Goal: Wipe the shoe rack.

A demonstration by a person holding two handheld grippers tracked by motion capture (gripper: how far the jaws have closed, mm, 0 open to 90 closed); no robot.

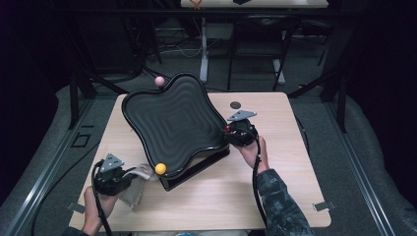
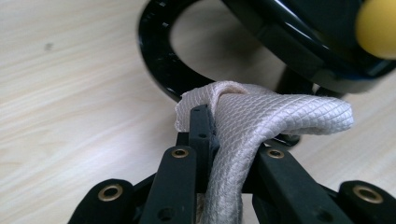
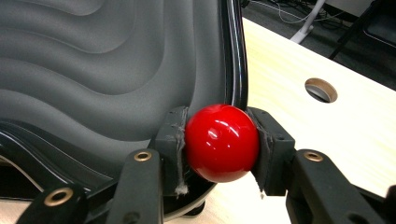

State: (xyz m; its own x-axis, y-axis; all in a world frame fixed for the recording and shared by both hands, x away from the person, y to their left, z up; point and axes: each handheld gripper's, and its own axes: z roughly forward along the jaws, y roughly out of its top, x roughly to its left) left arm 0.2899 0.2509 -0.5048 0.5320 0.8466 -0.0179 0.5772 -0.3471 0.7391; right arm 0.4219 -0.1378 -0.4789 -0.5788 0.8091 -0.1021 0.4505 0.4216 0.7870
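Pale wooden table (image 1: 216,196), dark room behind. Black wavy tray (image 1: 172,123) tilted on its stand, low edge toward the person, high corner away carrying a pink ball (image 1: 159,81); yellow ball (image 1: 161,168) at the low edge. Right gripper (image 1: 229,132) clamps the red ball (image 3: 222,142) at the tray's right rim. Left gripper (image 1: 129,176) is pinched tight on a folded white cloth (image 2: 261,121), its long axis along the jaws, just beside the yellow ball.

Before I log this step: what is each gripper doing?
Left gripper: shut on the white cloth.
Right gripper: shut on the red ball at the black tray rim.
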